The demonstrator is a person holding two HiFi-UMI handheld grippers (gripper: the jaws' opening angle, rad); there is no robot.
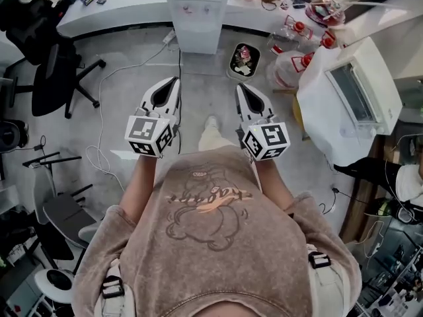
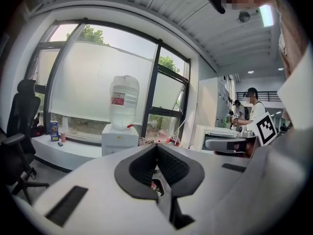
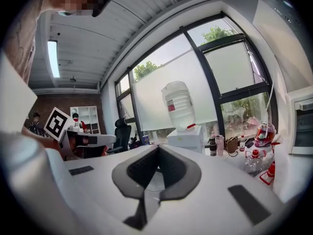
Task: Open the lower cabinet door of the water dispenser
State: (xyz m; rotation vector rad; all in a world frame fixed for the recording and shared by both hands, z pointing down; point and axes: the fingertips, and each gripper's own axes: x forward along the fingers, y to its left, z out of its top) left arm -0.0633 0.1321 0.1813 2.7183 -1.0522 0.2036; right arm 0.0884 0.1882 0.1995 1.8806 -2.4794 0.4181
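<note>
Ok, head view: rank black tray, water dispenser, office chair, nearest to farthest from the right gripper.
1. Black tray, on the floor just ahead of the right gripper.
2. Water dispenser, ahead, slightly left.
3. Office chair, far left.

Left of the left tongs I saw a black chair on grey floor; ahead stood a white counter under big windows; a ceiling light glowed.

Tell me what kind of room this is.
Probably an office or lab workspace: a black office chair on a grey floor, a water dispenser standing in front of tall windows, and loose cables trailing across the floor.
</note>
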